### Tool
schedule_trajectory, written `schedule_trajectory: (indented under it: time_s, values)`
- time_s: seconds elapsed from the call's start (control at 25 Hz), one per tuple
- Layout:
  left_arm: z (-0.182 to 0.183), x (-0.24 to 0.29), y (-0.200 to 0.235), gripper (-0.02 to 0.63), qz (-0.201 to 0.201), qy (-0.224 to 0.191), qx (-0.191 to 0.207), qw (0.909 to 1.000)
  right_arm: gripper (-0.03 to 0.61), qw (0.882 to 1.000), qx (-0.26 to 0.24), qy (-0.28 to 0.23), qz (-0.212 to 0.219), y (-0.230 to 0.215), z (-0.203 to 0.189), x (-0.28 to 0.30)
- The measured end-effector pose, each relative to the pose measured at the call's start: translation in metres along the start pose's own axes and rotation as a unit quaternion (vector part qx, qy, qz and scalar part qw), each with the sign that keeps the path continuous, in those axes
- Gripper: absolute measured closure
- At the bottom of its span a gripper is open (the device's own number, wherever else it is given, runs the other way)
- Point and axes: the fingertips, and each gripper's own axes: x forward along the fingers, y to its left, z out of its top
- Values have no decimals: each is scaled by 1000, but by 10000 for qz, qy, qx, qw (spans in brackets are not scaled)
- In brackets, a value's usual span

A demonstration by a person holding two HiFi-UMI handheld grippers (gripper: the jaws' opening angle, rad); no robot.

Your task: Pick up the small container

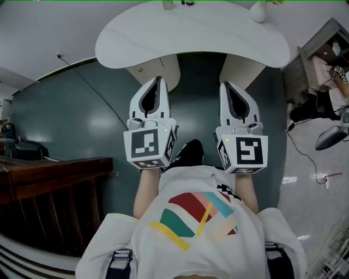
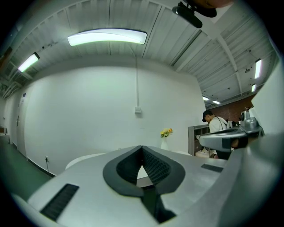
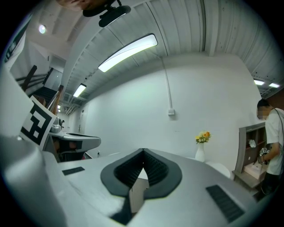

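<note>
Both grippers are held side by side in front of the person, pointing level at a white rounded table (image 1: 191,32). My left gripper (image 1: 158,79) has its jaws closed tip to tip with nothing between them, as the left gripper view (image 2: 142,148) also shows. The jaws of my right gripper (image 1: 225,84) meet the same way and are empty (image 3: 143,151). At the table's far edge stand a small pale object (image 1: 168,4) and a dark one (image 1: 187,2), both cut off by the frame. I cannot tell which is the small container. Both grippers stop short of the table's near edge.
A white vase with yellow flowers (image 1: 258,11) (image 2: 165,141) (image 3: 200,150) stands on the table's far right. A shelf unit (image 1: 322,54) and a person (image 3: 271,146) are to the right. Dark wooden furniture (image 1: 49,201) stands at the left. A cable (image 1: 98,92) runs over the green floor.
</note>
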Motion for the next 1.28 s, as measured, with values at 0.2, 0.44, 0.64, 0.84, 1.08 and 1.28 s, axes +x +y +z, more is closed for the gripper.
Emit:
schedule_trajectory:
  time_s: [0.2, 0.44, 0.64, 0.84, 1.08, 1.28]
  values:
    - [2, 1, -1, 597, -12, -77, -72, 9999, 568, 10000, -65, -21, -34, -3, 1, -6]
    - [13, 9, -9, 597, -148, -270, -86, 9995, 568, 9997, -134, -171, -55, -7, 10, -7]
    - [18, 24, -14, 597, -305, -391, -168, 9986, 568, 9987, -418, -297, -29, -12, 19, -6]
    - [23, 37, -20, 597, -312, -501, -135, 9982, 568, 9980, -535, -341, 55, -21, 21, 1]
    - [35, 48, -12, 597, -232, -592, -13, 9980, 568, 9968, -626, -486, 72, -26, 31, 16]
    - [39, 56, 0, 596, -146, -607, 96, 9980, 568, 9974, -517, -491, 56, -27, 30, 34]
